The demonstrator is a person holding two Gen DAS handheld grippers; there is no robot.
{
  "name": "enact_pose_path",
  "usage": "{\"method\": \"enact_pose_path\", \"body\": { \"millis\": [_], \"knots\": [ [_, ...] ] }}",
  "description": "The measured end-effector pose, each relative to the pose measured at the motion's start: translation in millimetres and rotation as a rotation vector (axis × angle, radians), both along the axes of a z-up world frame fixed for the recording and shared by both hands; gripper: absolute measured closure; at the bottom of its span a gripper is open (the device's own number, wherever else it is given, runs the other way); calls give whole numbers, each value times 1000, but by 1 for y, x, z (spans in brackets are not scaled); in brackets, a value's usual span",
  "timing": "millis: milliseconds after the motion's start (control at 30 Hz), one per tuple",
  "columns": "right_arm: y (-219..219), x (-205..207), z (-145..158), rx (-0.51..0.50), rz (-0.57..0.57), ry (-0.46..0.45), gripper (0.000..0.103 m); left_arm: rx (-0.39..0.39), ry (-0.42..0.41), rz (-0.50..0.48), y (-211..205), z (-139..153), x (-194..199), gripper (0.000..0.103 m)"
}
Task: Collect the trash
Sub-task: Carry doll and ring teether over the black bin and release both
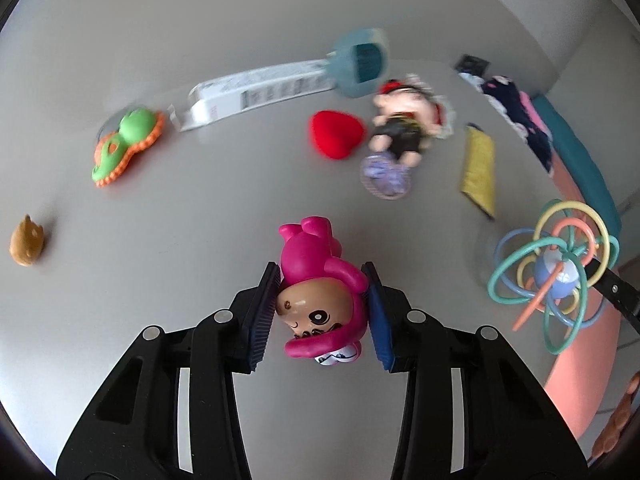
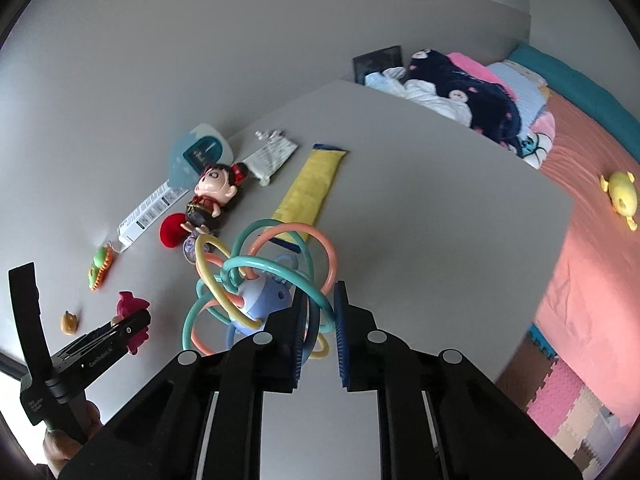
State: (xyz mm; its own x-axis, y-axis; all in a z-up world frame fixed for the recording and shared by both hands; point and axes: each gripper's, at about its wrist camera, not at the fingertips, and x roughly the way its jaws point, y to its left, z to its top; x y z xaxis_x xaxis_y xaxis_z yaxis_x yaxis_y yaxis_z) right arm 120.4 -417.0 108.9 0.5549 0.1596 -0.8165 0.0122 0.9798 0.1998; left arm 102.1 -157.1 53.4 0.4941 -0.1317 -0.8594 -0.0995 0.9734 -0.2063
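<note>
My left gripper (image 1: 322, 280) is shut on a pink toy figure (image 1: 316, 276), held upside down above the grey table (image 1: 180, 220). My right gripper (image 2: 320, 308) is shut on a teal loop of a colourful ring rattle (image 2: 260, 280) and holds it above the table (image 2: 420, 200). The rattle also shows in the left wrist view (image 1: 556, 276), and the left gripper with the pink toy shows in the right wrist view (image 2: 132, 320). A long white box (image 1: 256, 94), a yellow wrapper (image 1: 478, 168) and a blue package (image 1: 360, 62) lie on the table.
On the table lie a green and orange toy (image 1: 124, 144), a small brown toy (image 1: 26, 242), a red heart (image 1: 336, 134) and a doll (image 1: 404, 120). A bed with an orange cover (image 2: 592, 240), clothes (image 2: 460, 88) and a yellow toy (image 2: 620, 192) stands to the right.
</note>
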Motion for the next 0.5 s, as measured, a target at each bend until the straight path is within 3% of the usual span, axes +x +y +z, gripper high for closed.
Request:
{"method": "enact_pose_path", "body": {
  "millis": [200, 500],
  "knots": [
    [-42, -35, 15, -9, -81, -26, 88, 17, -63, -122, -57, 20, -24, 62],
    [-125, -116, 20, -31, -251, -33, 88, 16, -101, -357, -164, 25, -81, 62]
  ]
}}
